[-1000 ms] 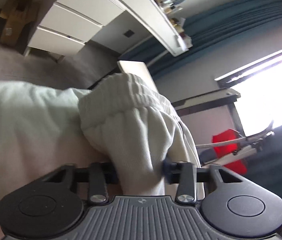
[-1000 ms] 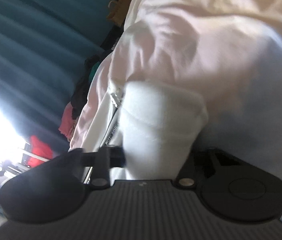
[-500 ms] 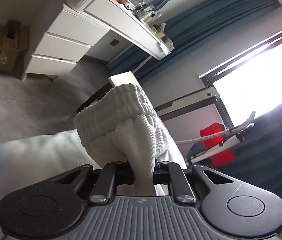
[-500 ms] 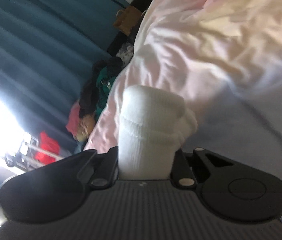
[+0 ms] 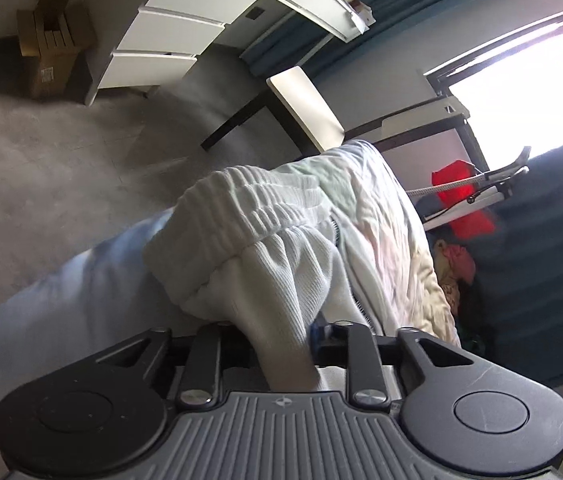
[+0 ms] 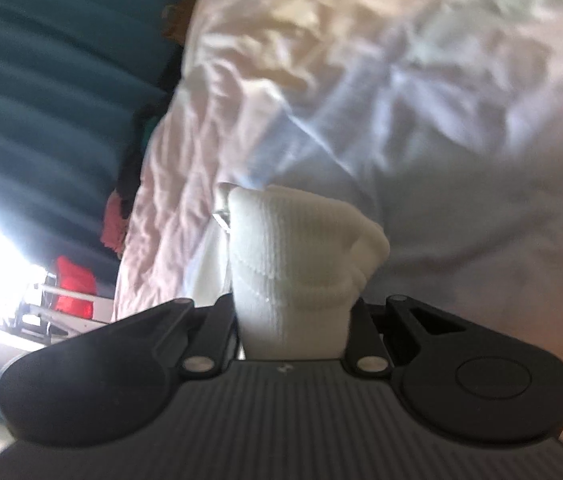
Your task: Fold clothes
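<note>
A white knit garment with a ribbed hem and a zipper is held by both grippers. My left gripper [image 5: 281, 340] is shut on a bunched part of its ribbed hem [image 5: 249, 220]; the fabric hides the fingertips. My right gripper [image 6: 293, 320] is shut on another white ribbed part of the garment [image 6: 297, 248], with a metal zipper pull [image 6: 221, 220] beside it. The garment hangs over the bed's wrinkled pale sheet [image 6: 401, 80], which also shows in the left wrist view [image 5: 401, 240].
A white drawer unit [image 5: 169, 36] and cardboard boxes [image 5: 49, 48] stand on the grey floor. A white chair [image 5: 305, 108] is near the bed. Teal curtains [image 6: 41, 80], a bright window [image 5: 529, 92], a red object [image 5: 461, 200] and piled clothes [image 5: 453, 272] lie beyond.
Both grippers have moved with the garment still held. The left view has tilted down, showing more of the bed sheet. The right view has come closer to the sheet.
</note>
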Motion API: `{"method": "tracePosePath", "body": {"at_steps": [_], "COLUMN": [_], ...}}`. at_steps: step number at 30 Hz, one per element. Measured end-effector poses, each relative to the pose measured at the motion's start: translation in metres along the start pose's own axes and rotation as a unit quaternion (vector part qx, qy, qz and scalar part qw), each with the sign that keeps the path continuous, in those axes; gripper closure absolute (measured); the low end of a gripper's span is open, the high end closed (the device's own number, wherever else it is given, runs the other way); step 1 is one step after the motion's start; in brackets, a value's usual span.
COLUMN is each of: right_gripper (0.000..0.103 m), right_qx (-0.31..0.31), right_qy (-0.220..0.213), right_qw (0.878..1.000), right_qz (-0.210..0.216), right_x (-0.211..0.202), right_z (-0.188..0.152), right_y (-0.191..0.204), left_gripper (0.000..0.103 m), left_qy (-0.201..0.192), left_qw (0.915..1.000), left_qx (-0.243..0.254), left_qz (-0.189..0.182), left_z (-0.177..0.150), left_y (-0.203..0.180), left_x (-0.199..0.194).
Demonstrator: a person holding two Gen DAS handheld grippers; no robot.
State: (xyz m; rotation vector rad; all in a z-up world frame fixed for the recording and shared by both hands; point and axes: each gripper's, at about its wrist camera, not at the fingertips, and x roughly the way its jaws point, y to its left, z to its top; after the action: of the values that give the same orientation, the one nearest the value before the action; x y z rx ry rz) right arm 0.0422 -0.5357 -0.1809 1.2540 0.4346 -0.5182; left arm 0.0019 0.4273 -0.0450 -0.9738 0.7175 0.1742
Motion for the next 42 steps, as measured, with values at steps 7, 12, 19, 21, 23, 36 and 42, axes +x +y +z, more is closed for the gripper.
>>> {"method": "tracePosePath", "body": {"at_steps": [7, 12, 19, 21, 23, 36, 42], "right_gripper": [0.089, 0.089, 0.089, 0.089, 0.089, 0.089, 0.089], "right_qx": [-0.02, -0.024, -0.052, -0.06, -0.059, -0.043, -0.103], "right_qy": [0.0, -0.007, -0.015, -0.02, -0.021, -0.019, -0.038], "right_qw": [1.0, 1.0, 0.999, 0.998, 0.998, 0.999, 0.994], "right_qz": [0.002, -0.002, -0.008, -0.009, -0.01, -0.008, -0.012], "right_x": [0.0, -0.002, -0.009, -0.01, -0.01, -0.008, -0.013], "right_z": [-0.001, -0.002, -0.001, -0.002, -0.003, 0.0, -0.005], "right_y": [-0.001, 0.002, 0.009, 0.013, 0.013, 0.003, 0.018], "left_gripper": [0.027, 0.021, 0.019, 0.019, 0.019, 0.019, 0.01], "left_qy": [-0.012, -0.061, -0.051, -0.034, -0.016, 0.032, 0.042], "left_qw": [0.9936, 0.9794, 0.9618, 0.9569, 0.9488, 0.8736, 0.8542], "left_qx": [0.1, 0.179, 0.268, 0.288, 0.315, 0.485, 0.517], "left_qz": [0.051, 0.07, 0.025, 0.007, -0.006, 0.012, 0.036], "left_z": [-0.023, -0.044, -0.122, -0.155, -0.191, -0.344, -0.358], "left_y": [-0.017, -0.066, -0.17, -0.197, -0.221, -0.219, -0.217], "left_x": [-0.043, -0.074, -0.037, -0.016, 0.01, 0.138, 0.148]}}
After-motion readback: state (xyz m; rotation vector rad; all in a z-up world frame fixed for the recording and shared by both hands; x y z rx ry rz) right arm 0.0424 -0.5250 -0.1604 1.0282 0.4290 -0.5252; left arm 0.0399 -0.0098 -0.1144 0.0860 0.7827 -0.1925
